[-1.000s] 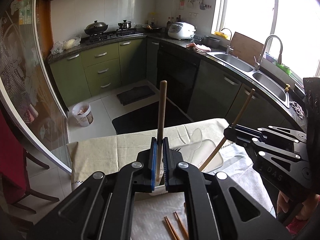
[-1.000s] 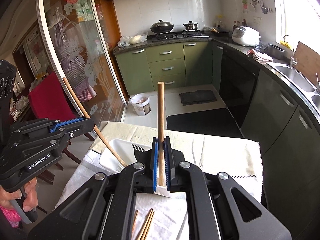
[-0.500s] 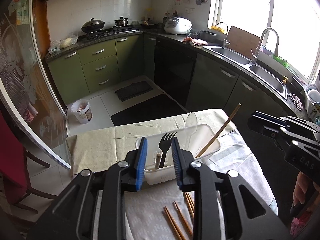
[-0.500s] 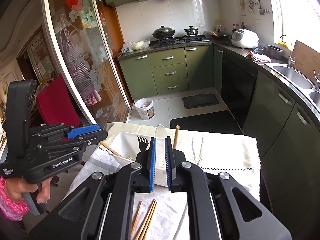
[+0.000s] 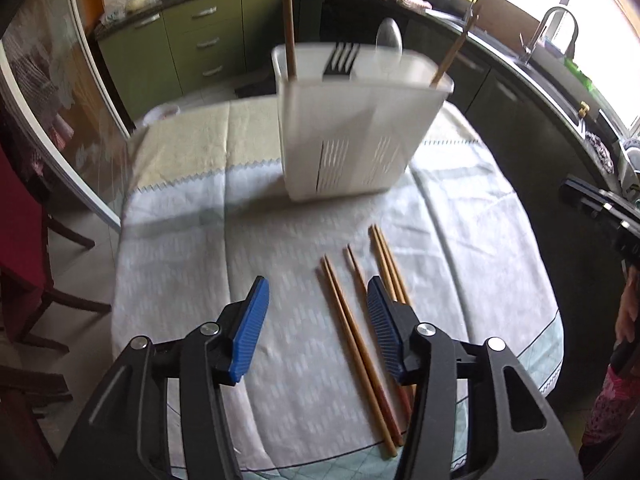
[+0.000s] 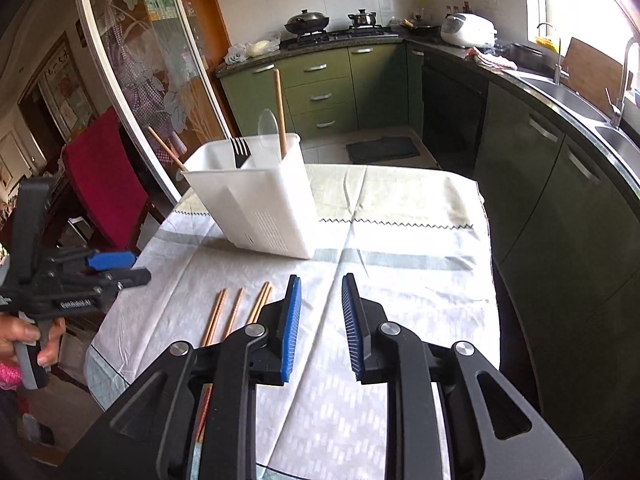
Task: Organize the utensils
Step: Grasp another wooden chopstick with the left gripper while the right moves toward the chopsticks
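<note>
Left wrist view: left claw (image 5: 318, 320) is hanging wide open over the table (image 5: 180, 240), gripping nothing, its right finger overlapping the loose chopsticks (image 5: 360, 332) lying on the cloth toward the near edge. White utensil caddy (image 5: 356, 128) is standing toward the far edge, holding a black fork (image 5: 341, 60), a clear spoon (image 5: 389, 38), a thick wooden stick (image 5: 289, 36) and a leaning chopstick (image 5: 452, 54). Right wrist view: right claw (image 6: 320, 320) is hovering partly open, empty, just right of the chopsticks (image 6: 224, 312), caddy (image 6: 260, 200) well beyond it.
</note>
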